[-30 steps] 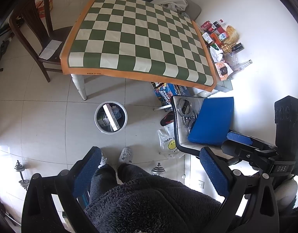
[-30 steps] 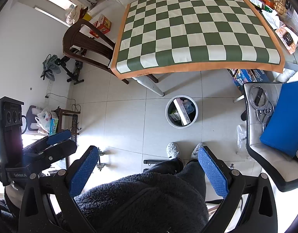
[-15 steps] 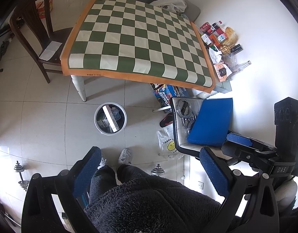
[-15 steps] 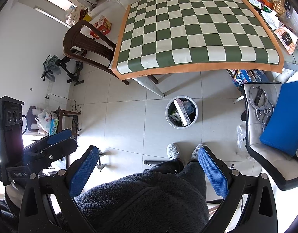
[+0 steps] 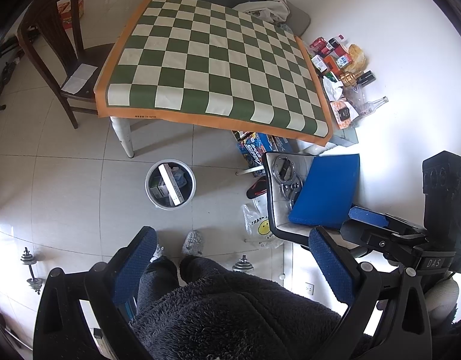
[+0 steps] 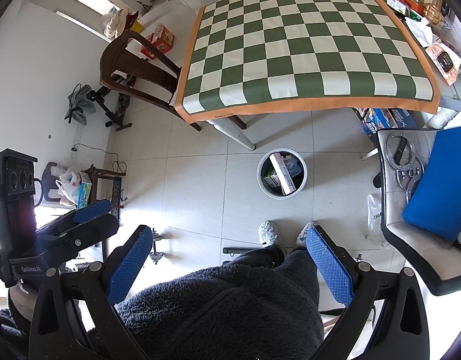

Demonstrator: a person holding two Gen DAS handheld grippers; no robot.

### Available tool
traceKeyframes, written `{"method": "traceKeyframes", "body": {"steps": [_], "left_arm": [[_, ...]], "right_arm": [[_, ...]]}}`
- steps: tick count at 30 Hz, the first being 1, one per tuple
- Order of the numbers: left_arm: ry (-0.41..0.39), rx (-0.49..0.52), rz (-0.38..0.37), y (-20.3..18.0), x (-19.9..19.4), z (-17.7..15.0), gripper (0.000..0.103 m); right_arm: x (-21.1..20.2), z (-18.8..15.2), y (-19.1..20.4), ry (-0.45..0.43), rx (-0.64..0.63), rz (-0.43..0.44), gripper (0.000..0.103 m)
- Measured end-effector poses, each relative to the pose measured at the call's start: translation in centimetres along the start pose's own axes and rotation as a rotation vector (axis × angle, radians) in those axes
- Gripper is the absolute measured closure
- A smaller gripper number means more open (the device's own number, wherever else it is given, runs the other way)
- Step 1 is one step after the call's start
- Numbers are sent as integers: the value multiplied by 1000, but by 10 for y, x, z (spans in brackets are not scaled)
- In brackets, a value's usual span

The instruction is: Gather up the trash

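Both grippers are held high above the floor, looking down past a person's dark fleecy clothing and grey slippers.

The left gripper (image 5: 232,241) has its two blue-padded fingers (image 5: 134,265) spread wide. Nothing sits between them and they touch nothing; only the person's legs and the tiled floor show in the gap. The right gripper (image 6: 230,240) is spread just as wide, its blue pads (image 6: 328,264) empty and clear of everything. Each gripper also appears at the edge of the other's view, low beside the person.

The trash bin (image 6: 302,180), a round white bucket with a dark inside, stands on the floor (image 6: 194,180) just in front of the slippers (image 6: 268,234) and close to the near white leg of the table (image 6: 239,135). It already holds trash: a long white box (image 6: 283,174) leaning across it, a smaller carton and some crumpled blue wrapping. In the left wrist view the same bin (image 5: 149,180) lies ahead of the left gripper, well apart from the fingers.

The table carries a green-and-white checked cloth (image 5: 212,69) with an orange border, and the checked area is bare. Along its right edge, against the wall, is a cluster of cartons, packets and bottles (image 5: 341,69). A dark wooden chair (image 5: 55,48) stands at the table's left, and a white chair with a blue cushion (image 5: 326,192) stands right of the bin.
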State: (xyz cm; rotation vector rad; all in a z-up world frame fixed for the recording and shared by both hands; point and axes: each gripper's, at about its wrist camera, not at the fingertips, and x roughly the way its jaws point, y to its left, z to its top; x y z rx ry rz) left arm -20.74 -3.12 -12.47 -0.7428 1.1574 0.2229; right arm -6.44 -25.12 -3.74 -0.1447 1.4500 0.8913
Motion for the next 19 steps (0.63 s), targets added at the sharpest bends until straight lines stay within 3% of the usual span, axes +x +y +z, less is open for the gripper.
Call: {"method": "traceKeyframes", "body": {"steps": [19], "left_arm": [[-4, 13, -3, 1, -2, -1, 0]], "right_arm": [[-1, 1, 4, 1, 4, 8, 0]]}}
